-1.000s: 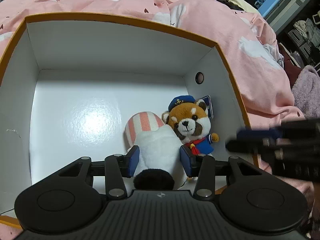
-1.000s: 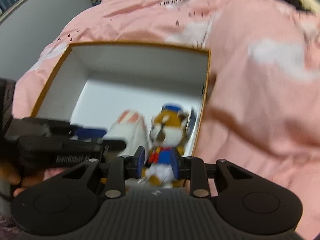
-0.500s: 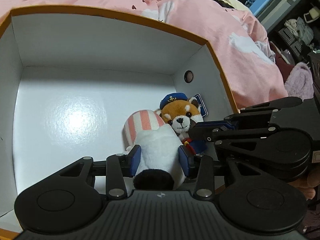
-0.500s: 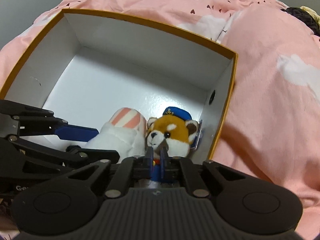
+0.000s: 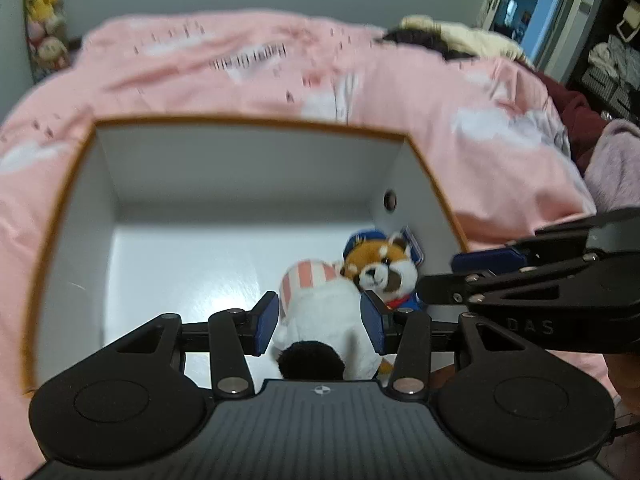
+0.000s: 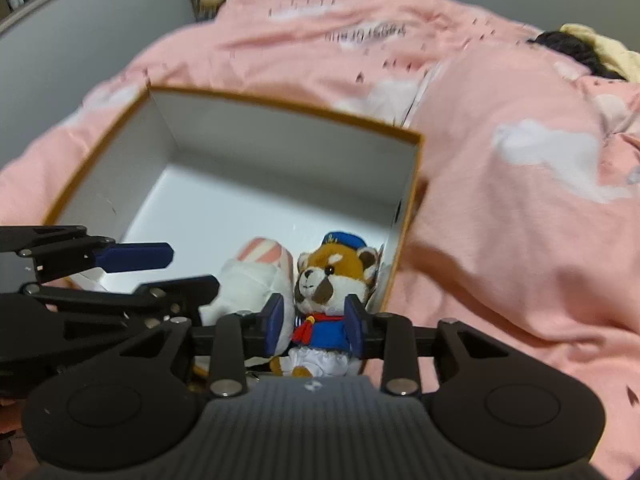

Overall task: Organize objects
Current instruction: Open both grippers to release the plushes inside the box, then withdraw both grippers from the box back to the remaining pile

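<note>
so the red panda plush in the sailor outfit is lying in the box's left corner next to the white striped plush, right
Not quite: the red panda plush lies against the box's right wall, as the right wrist view shows. It is indeed next to the white striped plush.

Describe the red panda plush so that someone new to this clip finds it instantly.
On the pink duvet sits an open white box with an orange rim. In its near right corner two plush toys lie side by side. The red panda plush is the right-hand one, nearest the box wall: orange-and-white face, blue sailor cap, blue suit, red neckerchief, unlike the white plush with pink stripes beside it.
</note>
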